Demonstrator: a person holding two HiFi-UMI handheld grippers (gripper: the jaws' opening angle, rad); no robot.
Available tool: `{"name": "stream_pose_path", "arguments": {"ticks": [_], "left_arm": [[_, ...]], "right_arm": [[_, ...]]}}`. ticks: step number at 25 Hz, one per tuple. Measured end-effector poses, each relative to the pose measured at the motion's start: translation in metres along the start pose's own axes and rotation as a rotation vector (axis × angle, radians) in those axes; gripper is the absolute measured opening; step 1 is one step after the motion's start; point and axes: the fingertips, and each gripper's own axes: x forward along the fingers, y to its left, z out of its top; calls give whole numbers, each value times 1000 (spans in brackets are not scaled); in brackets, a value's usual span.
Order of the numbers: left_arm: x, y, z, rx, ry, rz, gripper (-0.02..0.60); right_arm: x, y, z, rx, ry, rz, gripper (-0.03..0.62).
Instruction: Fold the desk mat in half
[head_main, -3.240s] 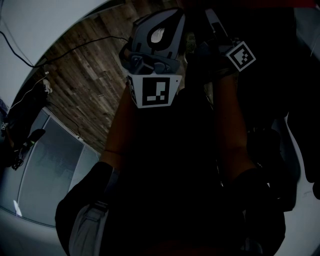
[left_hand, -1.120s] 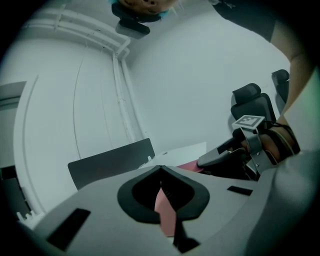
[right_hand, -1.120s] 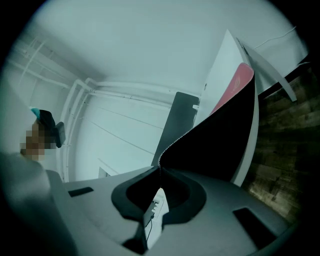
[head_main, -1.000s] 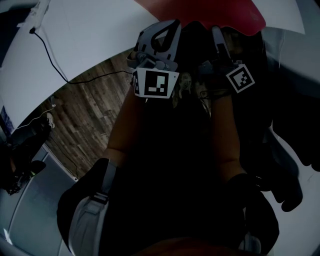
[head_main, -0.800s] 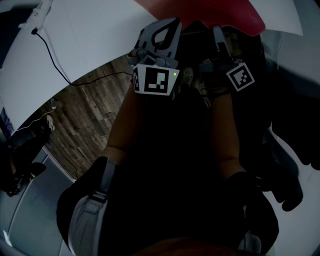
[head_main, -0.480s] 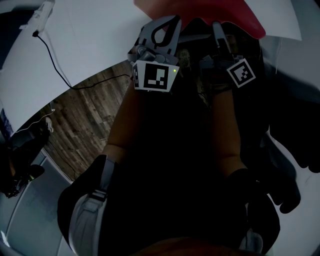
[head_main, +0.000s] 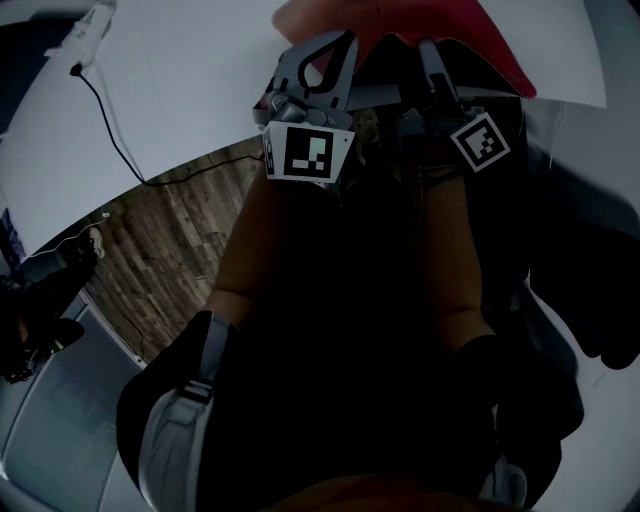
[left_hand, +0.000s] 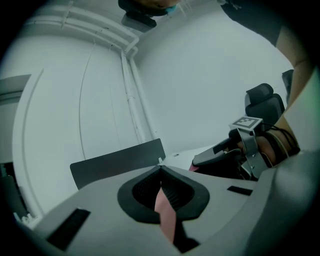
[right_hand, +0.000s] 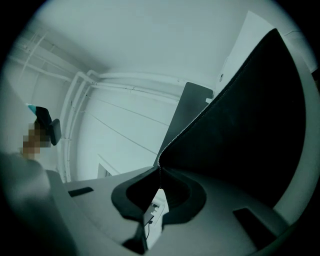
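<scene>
The desk mat (head_main: 470, 30), red on one face and black on the other, hangs above the white desk (head_main: 190, 70), its edge clamped in both the left tongs (head_main: 325, 50) and the right tongs (head_main: 432, 55), with a black cable (head_main: 105, 125) lying on that desk.

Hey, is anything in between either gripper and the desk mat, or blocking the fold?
Nothing between them: the left gripper and right gripper are each shut on the edge of the desk mat. The raised mat hides what lies beneath it, so whether the fold's path is free can't be told.
</scene>
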Motion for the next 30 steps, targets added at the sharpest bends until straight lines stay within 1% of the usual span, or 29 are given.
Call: {"name": "stream_pose_path", "arguments": {"ticks": [5, 14, 20, 26, 30], "left_arm": [[12, 9, 0, 5, 21, 20, 12], [36, 24, -1, 16, 66, 61, 12], [59, 30, -2, 12, 94, 76, 12], [87, 37, 1, 7, 106, 89, 12], [103, 41, 0, 7, 124, 98, 12]], "right_arm": [[19, -6, 8, 14, 18, 11, 40], [54, -29, 25, 79, 29, 12, 40], [75, -51, 43, 140, 12, -14, 40], [97, -68, 64, 183, 11, -19, 40], [108, -82, 77, 255, -12, -36, 40]]}}
